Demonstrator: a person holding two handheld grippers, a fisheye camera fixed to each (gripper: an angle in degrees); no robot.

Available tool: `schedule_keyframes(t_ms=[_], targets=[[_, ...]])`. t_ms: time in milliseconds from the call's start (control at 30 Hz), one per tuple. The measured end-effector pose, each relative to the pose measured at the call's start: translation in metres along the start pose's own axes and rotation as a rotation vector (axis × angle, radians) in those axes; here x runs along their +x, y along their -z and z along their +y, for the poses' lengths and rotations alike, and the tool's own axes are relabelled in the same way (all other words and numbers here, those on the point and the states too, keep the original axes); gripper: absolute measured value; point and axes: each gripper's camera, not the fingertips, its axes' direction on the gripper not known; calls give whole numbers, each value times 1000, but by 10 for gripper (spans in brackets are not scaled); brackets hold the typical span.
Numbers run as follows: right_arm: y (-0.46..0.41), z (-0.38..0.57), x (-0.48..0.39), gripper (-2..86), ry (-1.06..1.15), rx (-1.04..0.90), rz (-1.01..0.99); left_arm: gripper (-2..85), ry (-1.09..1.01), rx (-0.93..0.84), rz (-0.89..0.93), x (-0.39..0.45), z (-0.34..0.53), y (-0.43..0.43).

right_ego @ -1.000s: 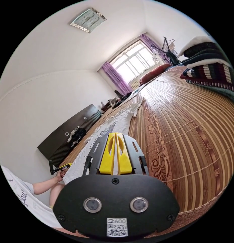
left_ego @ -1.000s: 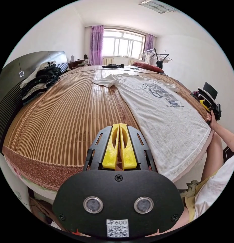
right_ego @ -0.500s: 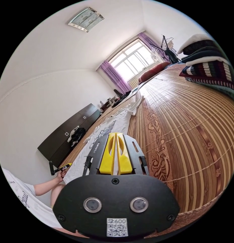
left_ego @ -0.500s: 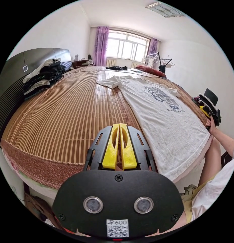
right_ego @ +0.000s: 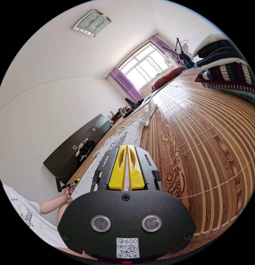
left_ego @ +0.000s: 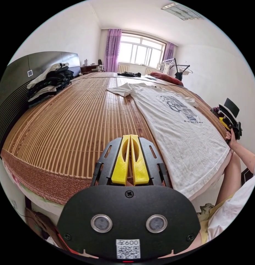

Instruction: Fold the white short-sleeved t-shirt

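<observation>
I see the white short-sleeved t-shirt (left_ego: 177,124) lying flat and spread out on the bamboo mat (left_ego: 77,124), printed side up, its hem at the mat's near edge and its sleeves toward the window (left_ego: 137,52). My left gripper (left_ego: 130,154) hangs above the mat just beside the shirt's hem; its yellow jaws are pressed together with nothing between them. My right gripper (right_ego: 126,165) sits on the other side of the shirt, above the mat's patterned border, jaws likewise closed and empty. A stack of folded clothes (left_ego: 47,82) rests on the mat against the dark headboard (left_ego: 11,91), well apart from the shirt. Another folded pile (right_ego: 229,69) lies near my right gripper.
</observation>
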Motion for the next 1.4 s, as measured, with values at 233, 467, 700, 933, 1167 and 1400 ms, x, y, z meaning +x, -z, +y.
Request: schedule_keyframes(t_ms=[233, 467, 700, 933, 1167, 1400], targets=[[-4, 1, 0, -9, -8, -4, 5, 6, 15, 3, -2, 0, 4, 3], [-7, 2, 0, -9, -16, -5, 7, 6, 34, 2, -28, 3, 8, 6], [-9, 4, -1, -9, -21, -7, 8, 6, 34, 1, -46, 9, 13, 8], [-9, 6, -2, -9, -24, -5, 10, 6, 33, -1, -58, 16, 19, 11], [-7, 9, -4, -9, -27, -4, 12, 7, 32, -6, -71, 22, 25, 13], [-4, 12, -5, -9, -29, -3, 12, 7, 29, -7, -77, 29, 32, 16]])
